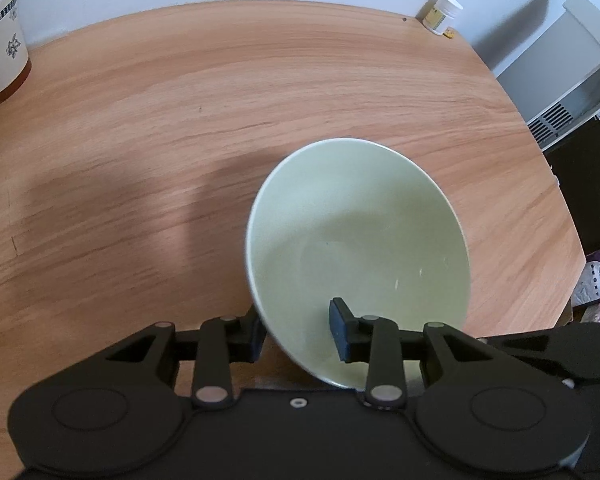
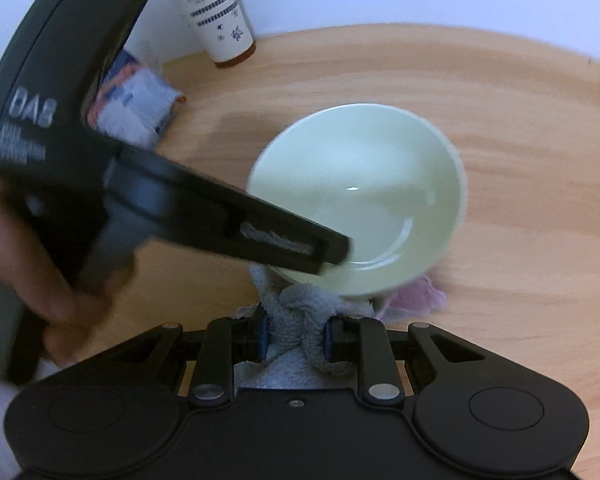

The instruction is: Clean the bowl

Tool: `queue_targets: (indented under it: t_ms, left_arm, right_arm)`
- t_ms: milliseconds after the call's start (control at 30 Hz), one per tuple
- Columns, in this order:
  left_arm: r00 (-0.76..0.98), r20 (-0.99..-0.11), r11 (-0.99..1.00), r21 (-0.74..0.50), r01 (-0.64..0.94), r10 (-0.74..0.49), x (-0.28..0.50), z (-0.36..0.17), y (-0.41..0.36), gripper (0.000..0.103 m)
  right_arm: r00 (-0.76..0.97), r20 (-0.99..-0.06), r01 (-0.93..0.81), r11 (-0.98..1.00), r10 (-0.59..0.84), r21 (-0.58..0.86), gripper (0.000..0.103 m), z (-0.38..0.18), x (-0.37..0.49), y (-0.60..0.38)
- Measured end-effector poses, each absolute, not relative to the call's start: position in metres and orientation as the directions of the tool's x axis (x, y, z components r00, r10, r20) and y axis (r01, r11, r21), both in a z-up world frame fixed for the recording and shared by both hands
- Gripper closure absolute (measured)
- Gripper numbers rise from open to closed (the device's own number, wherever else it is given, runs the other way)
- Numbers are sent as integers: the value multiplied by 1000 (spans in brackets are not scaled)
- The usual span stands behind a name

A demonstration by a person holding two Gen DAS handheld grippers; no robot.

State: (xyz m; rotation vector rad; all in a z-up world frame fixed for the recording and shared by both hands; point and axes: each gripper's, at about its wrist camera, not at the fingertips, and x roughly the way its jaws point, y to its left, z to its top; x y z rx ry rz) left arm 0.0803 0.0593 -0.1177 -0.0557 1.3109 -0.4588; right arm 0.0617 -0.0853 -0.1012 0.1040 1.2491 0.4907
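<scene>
1. A wooden bench (image 1: pixel 260 92) with a rounded far edge stands against a pale wall; a white heater (image 1: pixel 572 92) sits past its right edge.
2. The pale green bowl (image 1: pixel 360 256) is tilted over the near right part of the bench, and the left tongs (image 1: pixel 300 328) pinch its near rim, one finger inside the bowl and one outside (the inner pad is dark blue).
3. In the right wrist view the left tool's body reads "DAS" in pale letters; the smaller lines beneath are too blurred to read.
4. The right tongs (image 2: pixel 296 338) are clamped on a bunched grey cloth (image 2: pixel 300 308), which lies just below the bowl's near edge.
5. A pink cloth (image 2: pixel 416 296) shows beside the bowl's lower right rim.
6. A white cup (image 2: pixel 220 12) with blue flower print and a rust-red base stands at the far wall; a blue and white packet (image 2: pixel 136 96) lies near it, its print unreadable.
7. A small white jar (image 1: pixel 442 14) with a yellow label stands at the far right edge.
8. Bare wood spreads wide to the left of and beyond the bowl.
</scene>
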Motion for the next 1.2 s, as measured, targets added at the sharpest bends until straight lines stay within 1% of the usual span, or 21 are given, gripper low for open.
queue_targets:
  t_ms: [100, 233, 400, 467, 567, 667, 767, 867, 967, 1067, 1200]
  left_arm:
    - [178, -914, 905, -304, 297, -365, 80, -119, 61, 68]
    - [174, -910, 900, -313, 302, -375, 78, -119, 62, 68]
    - [171, -909, 900, -322, 295, -381, 77, -119, 64, 68]
    - [167, -910, 900, -322, 293, -380, 79, -120, 62, 68]
    - [163, -913, 903, -319, 289, -375, 78, -120, 61, 68]
    - [166, -915, 905, -310, 291, -367, 74, -119, 61, 68]
    - [173, -921, 909, -289, 299, -350, 72, -118, 56, 68]
    - [177, -926, 914, -270, 301, -332, 71, -117, 50, 68]
    - [177, -930, 919, -264, 295, -324, 70, -117, 49, 68]
    - [176, -931, 922, -263, 286, -320, 71, -117, 48, 68]
    - [177, -932, 924, -261, 278, -316, 73, -118, 44, 68]
  right_arm:
    - [231, -881, -287, 894, 412, 343, 76, -102, 61, -83]
    - [249, -879, -245, 904, 407, 350, 76, -101, 57, -95]
    - [291, -891, -189, 934, 348, 303, 76, -95, 53, -130]
    - [300, -890, -150, 938, 343, 311, 76, -95, 53, -146]
    - [312, -877, -74, 930, 364, 360, 76, -98, 63, -165]
    - [352, -844, 80, 885, 405, 459, 76, -103, 70, -200]
    - [413, -800, 225, 802, 436, 554, 76, -111, 76, -230]
    - [458, -747, 347, 677, 481, 649, 76, -127, 85, -248]
    - [464, -717, 394, 604, 520, 693, 76, -139, 94, -248]
    - [473, -667, 454, 489, 576, 745, 76, -153, 104, -243]
    - [462, -633, 481, 424, 621, 767, 76, -161, 117, -236]
